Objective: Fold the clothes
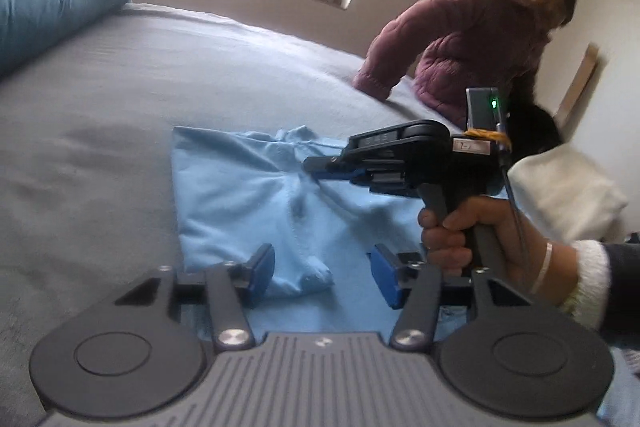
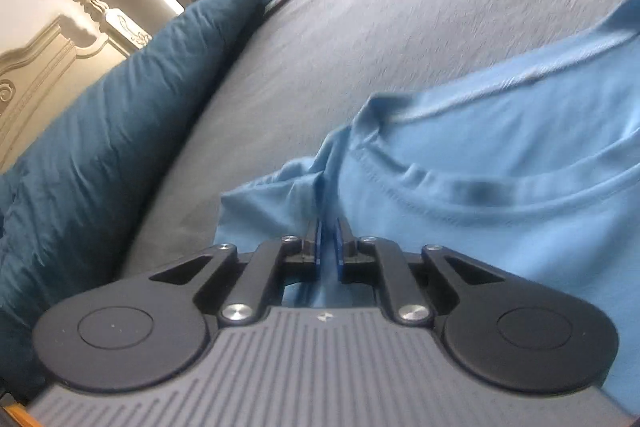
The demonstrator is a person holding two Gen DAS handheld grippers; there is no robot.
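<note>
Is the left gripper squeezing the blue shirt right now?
No, the left gripper is open, its two blue pads spread apart above the shirt with nothing pinched between them.

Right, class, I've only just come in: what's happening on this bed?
A person is folding a light blue T-shirt spread on a grey bedcover. The right gripper is pinched shut on a fold of the shirt, while the left gripper hangs open over its near edge, holding nothing. Another person in a maroon jacket leans on the bed's far side.
</note>
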